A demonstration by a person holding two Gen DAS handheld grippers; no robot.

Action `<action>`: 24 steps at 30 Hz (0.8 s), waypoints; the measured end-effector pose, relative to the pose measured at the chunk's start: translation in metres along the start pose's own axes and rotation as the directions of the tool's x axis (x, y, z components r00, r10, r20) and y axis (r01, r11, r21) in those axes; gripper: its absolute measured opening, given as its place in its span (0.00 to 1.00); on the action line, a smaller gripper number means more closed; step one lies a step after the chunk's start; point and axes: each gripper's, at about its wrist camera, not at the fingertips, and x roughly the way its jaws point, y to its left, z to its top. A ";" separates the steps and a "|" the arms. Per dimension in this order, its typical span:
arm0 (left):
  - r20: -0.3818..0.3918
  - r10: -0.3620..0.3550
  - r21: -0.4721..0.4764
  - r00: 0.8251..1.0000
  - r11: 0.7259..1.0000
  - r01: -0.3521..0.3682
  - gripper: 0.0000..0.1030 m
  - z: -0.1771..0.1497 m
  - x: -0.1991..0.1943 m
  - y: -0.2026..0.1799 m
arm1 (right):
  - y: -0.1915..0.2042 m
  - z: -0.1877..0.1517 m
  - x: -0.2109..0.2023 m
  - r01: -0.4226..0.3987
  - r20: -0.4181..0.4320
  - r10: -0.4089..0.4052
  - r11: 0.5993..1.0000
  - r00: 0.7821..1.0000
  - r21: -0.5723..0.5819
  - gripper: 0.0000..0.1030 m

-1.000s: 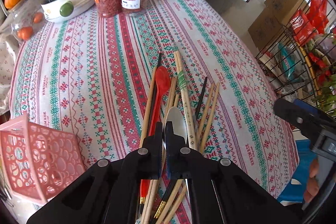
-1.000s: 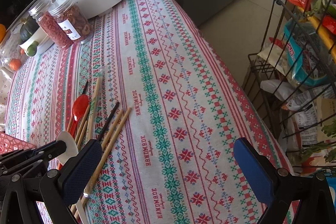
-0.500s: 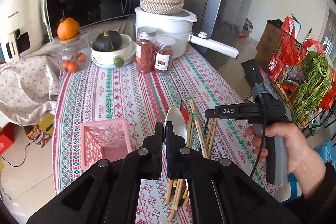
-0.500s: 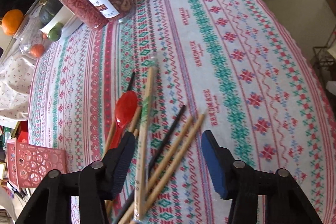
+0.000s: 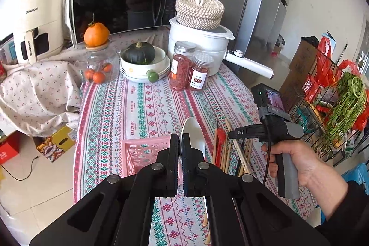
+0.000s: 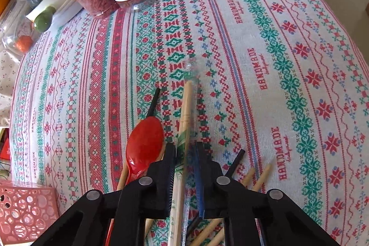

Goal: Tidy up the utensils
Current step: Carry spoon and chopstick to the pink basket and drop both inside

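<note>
My left gripper is shut on a white spoon and holds it in the air, just right of the pink perforated basket. In the right wrist view my right gripper points steeply down at the utensil pile. Its jaws are closing tight on a pair of wooden chopsticks in a clear sleeve, and both pads press on it. A red spoon lies just left of the jaws, with black chopsticks and bare wooden chopsticks to the right. A hand holds the right gripper.
Two jars of dried red fruit, a bowl stack with a green squash, a glass jar topped by an orange and a white pot with a long handle stand at the table's far end. A wire rack stands to the right.
My left gripper rose and tilted upward with the white spoon, away from the pile and beside the basket. My right gripper came down over the pile and went from wide open to shut on the sleeved chopsticks.
</note>
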 end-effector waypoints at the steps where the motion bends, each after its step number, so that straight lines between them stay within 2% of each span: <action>1: 0.016 0.007 0.001 1.000 1.000 -0.007 0.02 0.001 -0.002 0.000 | 0.002 0.000 0.001 0.006 0.004 -0.006 1.000 1.000 -0.003 0.04; 4: 0.091 0.035 -0.002 0.995 0.999 -0.035 0.02 0.005 -0.012 0.003 | 0.004 -0.001 -0.003 0.013 0.032 -0.013 1.000 0.999 0.002 0.04; 6: 0.173 0.065 0.006 0.983 0.998 -0.067 0.02 0.008 -0.022 0.005 | 0.004 -0.002 -0.015 0.004 0.066 -0.004 1.000 0.998 0.004 0.04; 9: 0.294 0.101 0.009 0.951 0.994 -0.108 0.02 0.012 -0.036 0.008 | 0.008 -0.005 -0.042 -0.021 0.136 0.022 1.000 0.990 -0.009 0.04; 12: 0.384 0.138 0.003 0.913 0.989 -0.151 0.02 0.015 -0.043 0.011 | 0.014 -0.009 -0.070 -0.048 0.207 0.054 0.998 0.977 -0.037 0.04; 16: 0.456 0.226 -0.008 0.861 0.968 -0.250 0.02 0.012 -0.037 0.015 | 0.023 -0.019 -0.104 -0.093 0.291 0.110 0.993 0.950 -0.070 0.04; 19: 0.480 0.265 -0.014 0.836 0.955 -0.295 0.02 0.009 -0.026 0.020 | 0.031 -0.028 -0.124 -0.126 0.342 0.148 0.988 0.928 -0.088 0.04; 24: 0.463 0.289 -0.046 0.838 0.952 -0.303 0.02 0.005 -0.007 0.035 | 0.043 -0.044 -0.151 -0.141 0.428 0.183 0.982 0.885 -0.128 0.04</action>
